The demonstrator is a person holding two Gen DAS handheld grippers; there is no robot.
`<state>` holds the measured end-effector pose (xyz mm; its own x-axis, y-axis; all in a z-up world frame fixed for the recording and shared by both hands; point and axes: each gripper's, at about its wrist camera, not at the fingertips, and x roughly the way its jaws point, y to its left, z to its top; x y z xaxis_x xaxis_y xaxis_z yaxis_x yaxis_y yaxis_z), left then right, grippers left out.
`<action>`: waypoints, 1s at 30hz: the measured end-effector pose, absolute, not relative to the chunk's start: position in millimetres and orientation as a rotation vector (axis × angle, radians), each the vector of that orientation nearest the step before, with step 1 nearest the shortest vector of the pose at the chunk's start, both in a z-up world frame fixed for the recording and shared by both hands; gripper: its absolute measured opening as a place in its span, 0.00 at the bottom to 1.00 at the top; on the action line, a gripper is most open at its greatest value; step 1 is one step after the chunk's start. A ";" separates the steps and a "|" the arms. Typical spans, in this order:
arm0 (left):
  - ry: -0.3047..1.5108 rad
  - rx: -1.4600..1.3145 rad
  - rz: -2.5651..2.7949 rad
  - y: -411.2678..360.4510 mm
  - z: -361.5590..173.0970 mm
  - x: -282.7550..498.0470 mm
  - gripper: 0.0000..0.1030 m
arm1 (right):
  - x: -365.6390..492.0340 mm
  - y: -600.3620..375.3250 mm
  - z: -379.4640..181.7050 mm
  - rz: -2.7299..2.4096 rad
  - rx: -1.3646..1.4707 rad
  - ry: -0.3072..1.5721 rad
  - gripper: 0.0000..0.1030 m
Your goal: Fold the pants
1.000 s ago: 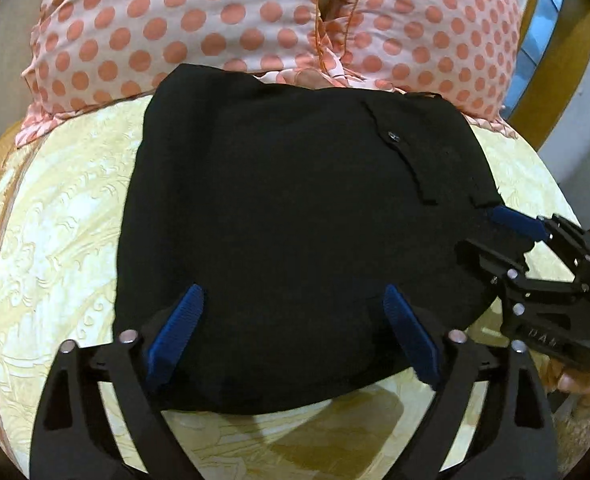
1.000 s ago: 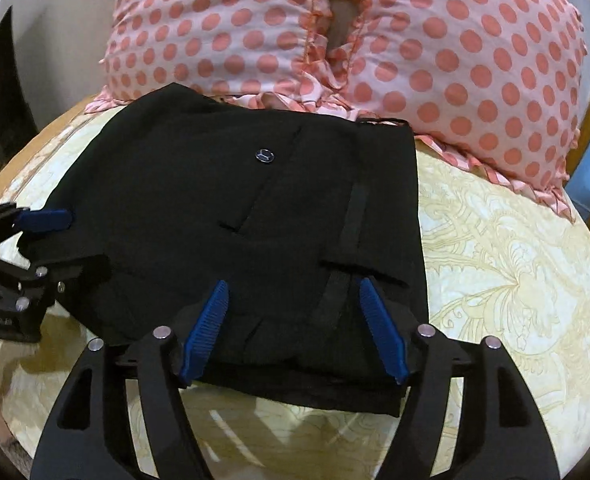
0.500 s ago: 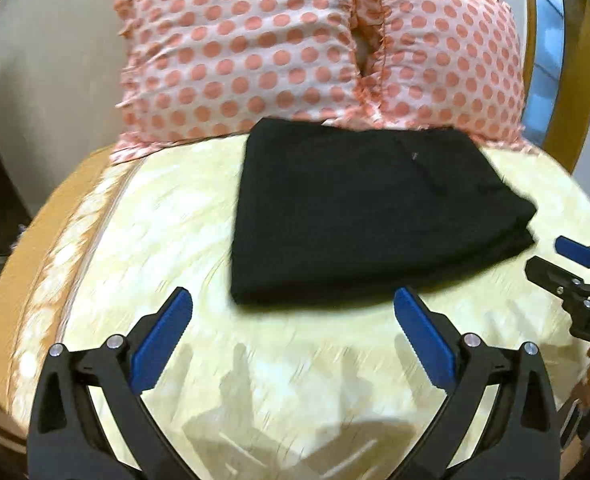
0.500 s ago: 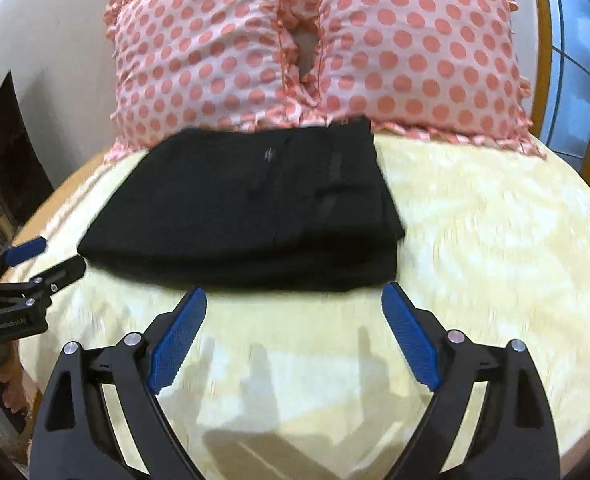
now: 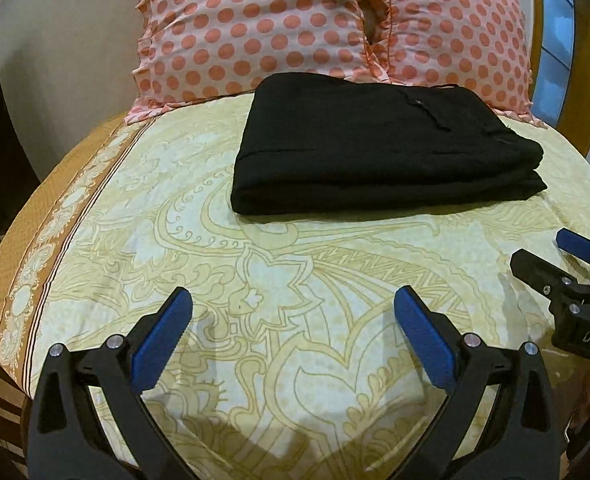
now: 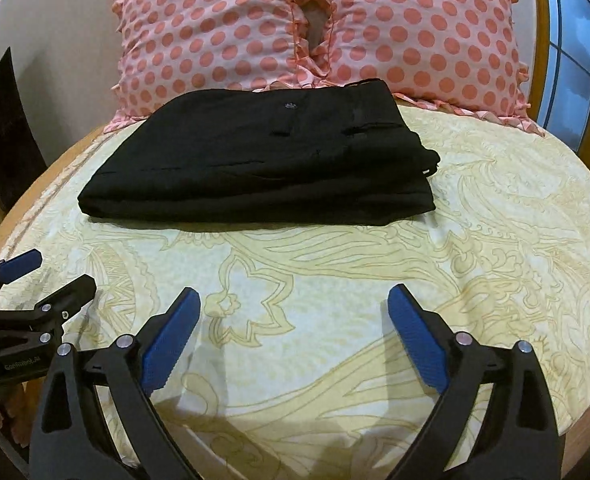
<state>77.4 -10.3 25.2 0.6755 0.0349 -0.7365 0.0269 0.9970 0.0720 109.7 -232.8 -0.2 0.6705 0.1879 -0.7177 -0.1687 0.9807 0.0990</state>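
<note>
The left gripper (image 5: 293, 320) has its blue-padded fingers (image 5: 161, 340) spread wide with nothing between them, poised over the patterned yellow bedsheet (image 5: 295, 272); the right gripper (image 6: 293, 320) is likewise spread and holds nothing, just beside the left one; each shows at the edge of the other's view. Beyond both, well apart from the fingers, the black pants (image 5: 379, 148) lie folded into a flat stack on the sheet; their far edge touches two pink polka-dot pillows (image 6: 315, 24) propped against the wall (image 5: 67, 40); a button (image 6: 290, 106) shows on top.
</note>
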 end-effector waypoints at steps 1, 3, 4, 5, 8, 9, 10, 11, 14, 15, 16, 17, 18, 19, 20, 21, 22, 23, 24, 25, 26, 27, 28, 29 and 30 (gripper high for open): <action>0.836 0.075 0.005 -10.1 24.0 78.4 0.98 | 109.6 -232.0 -1.5 0.198 0.025 0.812 0.94; 0.847 0.048 0.000 -6.5 21.0 79.6 0.98 | 109.6 -232.3 -1.8 0.192 0.016 0.805 0.94; 0.849 0.033 -0.001 -4.6 20.4 79.6 0.98 | 109.7 -232.9 -1.8 0.187 0.013 0.804 0.94; 0.849 0.023 -0.001 -3.4 20.2 79.6 0.98 | 109.1 -233.7 -1.8 0.185 0.016 0.801 0.94; 0.848 0.023 0.012 -1.9 20.1 79.1 0.98 | 108.0 -236.7 -1.6 0.170 0.023 0.795 0.94; 0.847 0.023 0.012 -1.9 20.1 78.7 0.98 | 108.0 -238.7 -1.9 0.163 0.026 0.792 0.95; 0.846 0.023 0.011 -1.8 20.2 78.8 0.98 | 107.8 -238.8 -2.8 0.158 0.023 0.790 0.96; 0.842 0.025 0.011 -1.9 20.1 78.4 0.98 | 107.5 -237.4 -3.6 0.156 0.012 0.787 0.97; 0.835 0.028 0.009 -1.8 19.8 77.8 0.98 | 105.5 -232.7 -6.7 0.126 -0.019 0.777 0.99; 0.832 0.028 0.008 -1.6 19.9 77.5 0.98 | 105.4 -232.9 -6.8 0.120 -0.013 0.773 0.99; 0.831 0.028 0.009 -2.0 19.5 77.1 0.98 | 105.3 -232.2 -7.1 0.116 -0.015 0.771 0.99; 0.828 0.026 0.010 -2.3 19.3 76.5 0.98 | 105.2 -232.7 -7.4 0.115 -0.011 0.771 0.99; 0.824 0.026 0.011 -2.6 19.1 76.2 0.98 | 104.8 -232.0 -7.7 0.112 -0.014 0.767 0.99; 0.821 0.025 0.012 -2.9 18.9 75.8 0.98 | 104.6 -232.1 -7.9 0.112 -0.013 0.765 0.99; 0.819 0.024 0.013 -3.2 18.7 75.6 0.98 | 104.5 -232.1 -8.1 0.113 -0.014 0.762 0.99; 0.816 0.023 0.014 -3.4 18.5 75.3 0.98 | 104.6 -232.4 -8.4 0.113 -0.015 0.760 0.99; 0.814 0.023 0.015 -3.5 18.4 74.6 0.98 | 104.3 -232.5 -8.7 0.113 -0.015 0.759 0.99; 0.812 0.022 0.016 -3.4 18.2 74.4 0.98 | 104.0 -232.1 -8.9 0.113 -0.014 0.758 0.99; 0.810 0.022 0.016 -3.1 18.2 74.4 0.98 | 104.0 -232.0 -8.9 0.112 -0.014 0.757 0.99; 0.808 0.022 0.017 -2.8 18.2 74.4 0.98 | 103.9 -231.8 -9.0 0.112 -0.014 0.756 0.99; 0.807 0.021 0.018 -3.0 18.1 74.2 0.98 | 103.5 -231.5 -9.0 0.112 -0.014 0.756 0.99; 0.804 0.021 0.019 -3.2 18.0 74.1 0.98 | 103.6 -231.6 -9.0 0.112 -0.014 0.756 0.99; 0.802 0.020 0.019 -3.4 18.0 73.9 0.98 | 103.7 -231.6 -9.0 0.112 -0.014 0.755 0.99; 0.801 0.019 0.020 -3.6 17.9 73.7 0.98 | 103.5 -231.7 -8.9 0.112 -0.014 0.756 0.99; 0.799 0.019 0.021 -3.5 17.6 73.5 0.98 | 103.5 -231.6 -8.9 0.112 -0.014 0.756 0.99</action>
<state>73.5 -3.5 17.6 0.6970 0.0263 -0.7166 -0.0120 0.9996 0.0250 103.5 -231.6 -8.9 0.7220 0.0964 -0.6852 -0.1063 0.9939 0.0277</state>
